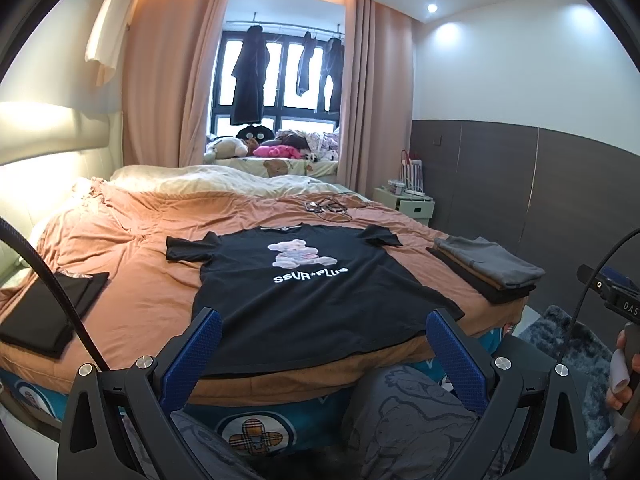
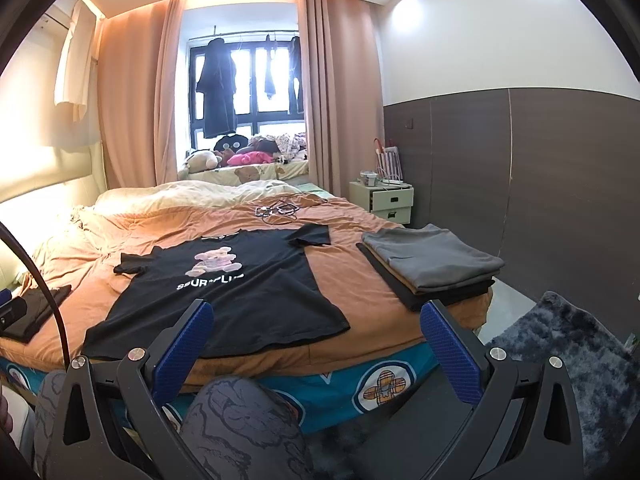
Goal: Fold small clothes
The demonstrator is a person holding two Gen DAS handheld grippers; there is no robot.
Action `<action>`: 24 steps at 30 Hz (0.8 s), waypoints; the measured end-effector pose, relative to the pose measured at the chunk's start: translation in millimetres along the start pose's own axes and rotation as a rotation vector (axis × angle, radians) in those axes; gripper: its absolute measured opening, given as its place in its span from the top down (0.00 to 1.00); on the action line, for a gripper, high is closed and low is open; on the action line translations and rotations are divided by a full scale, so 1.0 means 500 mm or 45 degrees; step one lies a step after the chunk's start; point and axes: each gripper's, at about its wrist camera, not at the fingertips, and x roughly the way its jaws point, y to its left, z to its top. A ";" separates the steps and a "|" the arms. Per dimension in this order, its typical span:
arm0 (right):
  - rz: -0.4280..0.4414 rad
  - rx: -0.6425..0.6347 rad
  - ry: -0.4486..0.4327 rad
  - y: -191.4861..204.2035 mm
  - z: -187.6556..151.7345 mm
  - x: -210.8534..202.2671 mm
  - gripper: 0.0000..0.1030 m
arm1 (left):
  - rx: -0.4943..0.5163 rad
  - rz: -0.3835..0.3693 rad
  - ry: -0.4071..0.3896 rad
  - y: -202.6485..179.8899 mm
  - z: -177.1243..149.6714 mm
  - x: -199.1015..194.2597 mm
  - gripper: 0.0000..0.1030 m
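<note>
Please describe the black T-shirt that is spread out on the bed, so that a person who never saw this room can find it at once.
Start at the large bed with the orange cover. The black T-shirt lies flat in the middle of its near part, sleeves spread. The folded dark clothes to its left and the folded stack to its right are plain; only this shirt is unfolded, with a pale teddy bear and white letters printed on it.

Bedspread lies bare between T-shirt and folded stack — open passage.

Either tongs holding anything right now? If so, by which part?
Nothing is held. Left tongs and right tongs both stand open and empty, short of the black bear-print T-shirt lying flat on the orange-sheeted bed.
</note>
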 end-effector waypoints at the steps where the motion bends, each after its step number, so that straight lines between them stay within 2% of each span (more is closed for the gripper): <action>1: 0.004 0.001 -0.001 0.000 0.001 -0.001 0.00 | 0.000 0.000 0.001 -0.002 0.001 -0.001 0.00; 24: 0.033 0.001 0.025 -0.002 0.001 -0.003 0.00 | 0.005 -0.007 -0.005 0.002 -0.007 -0.022 0.00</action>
